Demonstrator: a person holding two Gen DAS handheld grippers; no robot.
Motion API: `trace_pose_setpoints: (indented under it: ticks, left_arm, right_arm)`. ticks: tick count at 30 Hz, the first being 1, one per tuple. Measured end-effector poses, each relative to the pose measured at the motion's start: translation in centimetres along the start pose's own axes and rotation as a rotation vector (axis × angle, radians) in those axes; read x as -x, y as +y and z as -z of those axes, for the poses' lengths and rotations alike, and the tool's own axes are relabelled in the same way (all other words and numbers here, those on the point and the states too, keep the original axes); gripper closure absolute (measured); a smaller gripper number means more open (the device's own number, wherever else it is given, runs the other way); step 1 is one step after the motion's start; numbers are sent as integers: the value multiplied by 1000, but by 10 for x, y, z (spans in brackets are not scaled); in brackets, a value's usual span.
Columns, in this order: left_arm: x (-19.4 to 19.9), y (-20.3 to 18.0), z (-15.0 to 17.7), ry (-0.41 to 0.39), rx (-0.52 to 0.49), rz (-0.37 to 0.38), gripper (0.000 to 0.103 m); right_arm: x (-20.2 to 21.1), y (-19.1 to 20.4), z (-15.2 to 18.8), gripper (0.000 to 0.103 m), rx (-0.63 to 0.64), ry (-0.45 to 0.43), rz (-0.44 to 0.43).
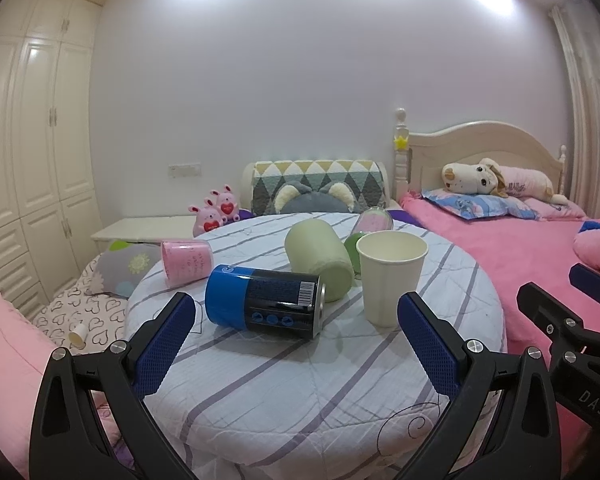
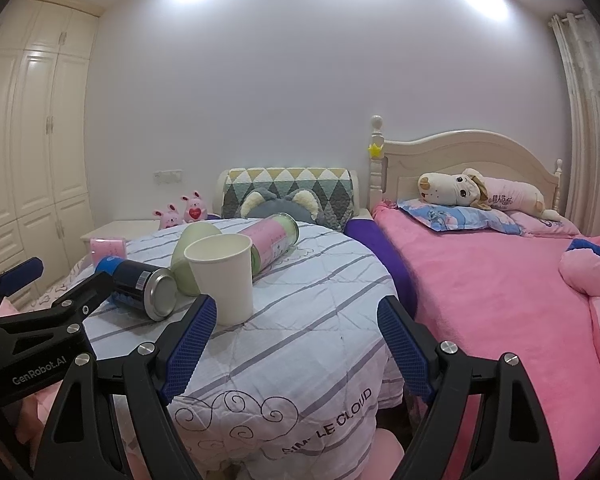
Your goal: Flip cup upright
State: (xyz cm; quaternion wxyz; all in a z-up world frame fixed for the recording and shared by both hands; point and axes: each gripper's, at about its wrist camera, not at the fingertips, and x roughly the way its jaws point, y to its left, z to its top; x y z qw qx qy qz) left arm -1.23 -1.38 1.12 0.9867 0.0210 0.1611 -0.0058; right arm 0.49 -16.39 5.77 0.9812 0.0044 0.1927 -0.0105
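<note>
On the striped round table (image 1: 284, 392) the white paper cup (image 1: 391, 278) stands upright; my left gripper (image 1: 296, 336) and right gripper (image 2: 296, 336) both gape empty; next I'd judge the toppled pale green cup (image 1: 320, 264) needs righting.

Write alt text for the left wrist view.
On a round table under a striped cloth, a white paper cup stands upright beside a toppled blue can, green cup and pink cup. The open left tongs frame the can, holding nothing.

On the round table (image 1: 300, 400): paper cup (image 1: 390, 276) upright at right, can (image 1: 260, 300) lying left of it, two tumblers (image 1: 320, 258) (image 1: 186, 262) toppled behind.
</note>
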Motion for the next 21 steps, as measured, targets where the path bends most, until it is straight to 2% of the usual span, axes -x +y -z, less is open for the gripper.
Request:
trace_pose_setpoints:
  ticks: [21]
  left_arm:
    - [5, 2, 3, -18, 10, 8, 1]
  right_arm:
    - [-1, 3, -1, 19, 4, 38, -15]
